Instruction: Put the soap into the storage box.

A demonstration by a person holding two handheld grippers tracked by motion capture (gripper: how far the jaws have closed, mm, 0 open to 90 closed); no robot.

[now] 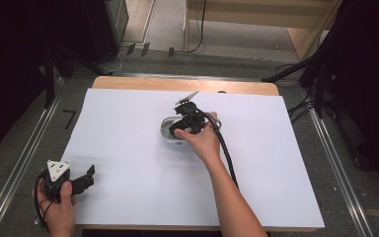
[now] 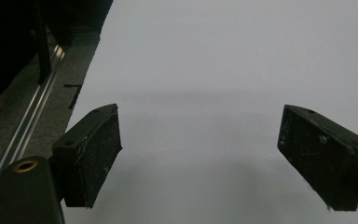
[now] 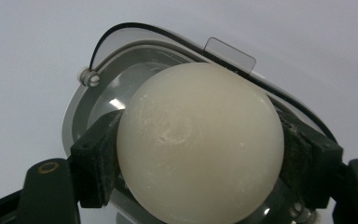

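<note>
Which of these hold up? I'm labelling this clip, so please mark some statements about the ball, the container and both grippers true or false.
1. The right gripper grips a cream-white ball. True.
2. The ball is held over a grey container with a clear lid. True.
3. The left gripper holds a second ball. False: its jaws stand wide apart over bare white table cover.
4. The left gripper sits at the table's far right corner. False: in the high view it rests at the near left edge.
5. The container stands on the floor. False: it sits on the table.
</note>
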